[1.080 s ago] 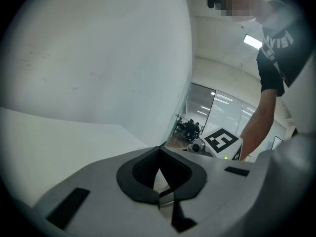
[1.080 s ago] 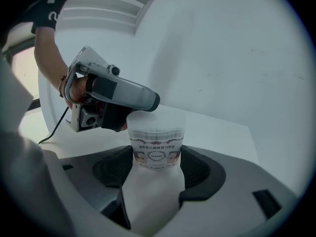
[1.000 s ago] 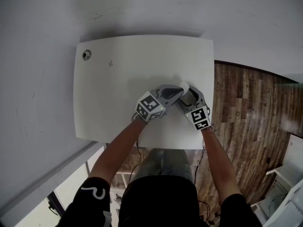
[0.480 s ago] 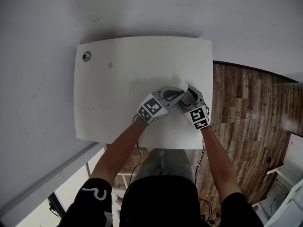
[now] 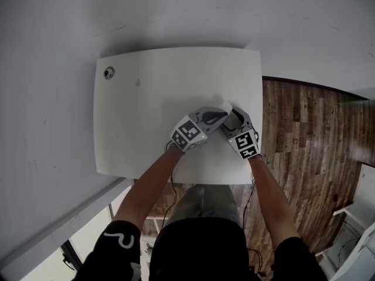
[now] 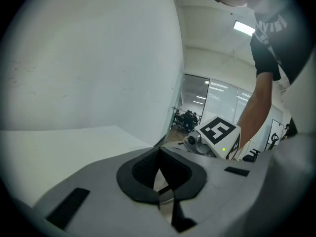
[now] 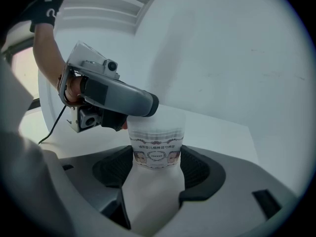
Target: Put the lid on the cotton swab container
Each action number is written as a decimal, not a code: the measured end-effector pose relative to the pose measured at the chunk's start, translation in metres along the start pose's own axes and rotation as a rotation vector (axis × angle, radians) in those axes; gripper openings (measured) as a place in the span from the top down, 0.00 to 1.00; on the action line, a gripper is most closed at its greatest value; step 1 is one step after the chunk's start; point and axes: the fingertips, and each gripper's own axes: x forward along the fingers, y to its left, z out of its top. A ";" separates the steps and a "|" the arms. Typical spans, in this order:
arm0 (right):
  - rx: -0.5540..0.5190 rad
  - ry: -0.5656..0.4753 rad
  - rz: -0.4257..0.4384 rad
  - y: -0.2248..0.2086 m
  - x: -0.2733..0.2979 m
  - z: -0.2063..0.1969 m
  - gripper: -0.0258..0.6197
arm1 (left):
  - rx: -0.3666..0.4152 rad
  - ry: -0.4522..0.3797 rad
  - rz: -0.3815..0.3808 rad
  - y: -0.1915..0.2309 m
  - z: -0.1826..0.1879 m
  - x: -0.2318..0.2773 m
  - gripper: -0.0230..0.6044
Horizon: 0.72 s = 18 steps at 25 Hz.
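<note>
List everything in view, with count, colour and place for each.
table: 1, white, against the wall.
container: 1, white with a printed label, over the table's right part, between the right tool's jaws.
round fitting: 1, dark, table's far left corner.
floor: 1, brown wood, right of the table.
wall: 1, white, behind the table.
left tool: 1, grey, jaws together, tip at the container's top.
right tool: 1, grey, jaws closed on the container.
arms: 2, bare, black sleeves.

Cotton swab container [image 7: 157, 142] at desk's [image 5: 146, 116] right front part, between right gripper's [image 7: 157, 168] jaws. Left gripper [image 5: 218, 115] just left of it, tip at container's top.
</note>
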 end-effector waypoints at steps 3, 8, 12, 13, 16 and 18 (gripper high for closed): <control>0.001 0.000 0.000 0.000 0.000 0.000 0.47 | 0.001 0.001 0.000 0.000 0.000 -0.001 0.93; -0.001 0.000 0.001 0.000 0.001 0.000 0.47 | -0.003 -0.004 0.001 0.001 0.001 0.000 0.93; 0.001 0.000 0.001 -0.001 0.001 0.000 0.47 | -0.005 0.001 0.001 0.002 0.000 0.000 0.93; 0.000 0.001 0.000 -0.001 0.001 0.000 0.47 | -0.006 0.001 0.000 0.002 0.000 0.000 0.93; 0.000 0.003 -0.002 -0.001 0.002 -0.001 0.47 | -0.011 -0.002 0.001 0.002 0.001 0.000 0.93; 0.001 0.004 -0.002 0.000 0.003 -0.001 0.47 | -0.012 -0.001 0.006 0.003 0.001 -0.001 0.93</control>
